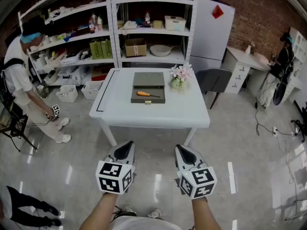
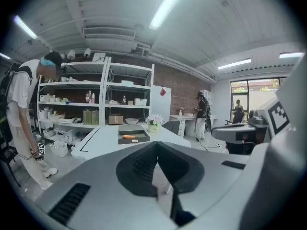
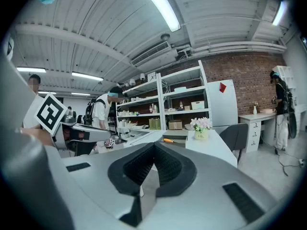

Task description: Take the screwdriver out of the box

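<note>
Resting in the box point(image 1: 147, 100), the screwdriver point(image 1: 145, 94) lies well beyond both grippers point(image 1: 125, 149) point(image 1: 184, 151).

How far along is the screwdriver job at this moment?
Done: the box is already open. In hand: nothing; the left gripper and right gripper are shut and empty, short of the table. Left: everything, since the screwdriver lies in the box.

The white rectangular counter point(image 1: 110, 114) bears a dull olive-grey open box point(image 1: 148, 80) with an orange-handled screwdriver point(image 1: 143, 94) in it. A pale green flowerpot point(image 1: 178, 84) carries pink-white blossoms point(image 1: 181, 71). The grey left hand-held gripper point(image 1: 127, 146) and grey right hand-held gripper point(image 1: 181, 149) wear cubes of black-and-white square markers. Behind stands a red-brown brick wall point(image 1: 259, 13).
</note>
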Tool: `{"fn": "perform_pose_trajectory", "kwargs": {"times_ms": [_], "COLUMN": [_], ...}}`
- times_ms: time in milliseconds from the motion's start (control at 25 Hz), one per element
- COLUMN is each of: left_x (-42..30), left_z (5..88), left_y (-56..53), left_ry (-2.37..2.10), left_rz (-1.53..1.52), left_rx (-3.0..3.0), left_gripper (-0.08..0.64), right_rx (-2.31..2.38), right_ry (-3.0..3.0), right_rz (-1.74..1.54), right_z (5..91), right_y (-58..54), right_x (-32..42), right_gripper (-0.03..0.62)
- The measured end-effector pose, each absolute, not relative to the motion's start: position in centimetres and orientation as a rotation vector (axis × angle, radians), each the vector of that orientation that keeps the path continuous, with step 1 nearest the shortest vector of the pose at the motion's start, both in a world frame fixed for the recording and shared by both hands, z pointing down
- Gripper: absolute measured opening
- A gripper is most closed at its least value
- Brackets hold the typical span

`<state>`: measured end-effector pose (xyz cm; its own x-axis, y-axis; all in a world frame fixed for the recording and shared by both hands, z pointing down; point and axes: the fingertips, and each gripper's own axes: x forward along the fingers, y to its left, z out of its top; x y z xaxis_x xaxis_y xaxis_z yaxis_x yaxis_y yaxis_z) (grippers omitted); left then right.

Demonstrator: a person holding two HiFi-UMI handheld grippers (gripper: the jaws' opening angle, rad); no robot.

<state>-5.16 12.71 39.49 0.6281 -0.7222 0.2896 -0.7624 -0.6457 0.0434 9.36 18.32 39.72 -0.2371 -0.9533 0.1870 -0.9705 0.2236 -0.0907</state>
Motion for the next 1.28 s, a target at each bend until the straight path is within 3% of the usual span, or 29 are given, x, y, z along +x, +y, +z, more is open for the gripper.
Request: {"fn": "perform_pose_trajectory", "kwargs": {"times_ms": [640,1280], "left_x": [-3.4,-3.6], "left_z": [40.9,42.8], "left_y": [10.2,-3.3], "left_ry": [-1.23,-1.193], "left_rz": [0.356,0.349], "left_rx": [2.676,2.658], "left_gripper": [0.006,0.006], "right_rx": [1.849,1.818], "right_ry": [-2.394,-2.363], "right_rz": [0.266,0.29], "right_z": [40.8,42.8], "right_y": [15.7,2.5], "right_x": [10.7,9.8], "right_gripper": [0.008,0.055]}}
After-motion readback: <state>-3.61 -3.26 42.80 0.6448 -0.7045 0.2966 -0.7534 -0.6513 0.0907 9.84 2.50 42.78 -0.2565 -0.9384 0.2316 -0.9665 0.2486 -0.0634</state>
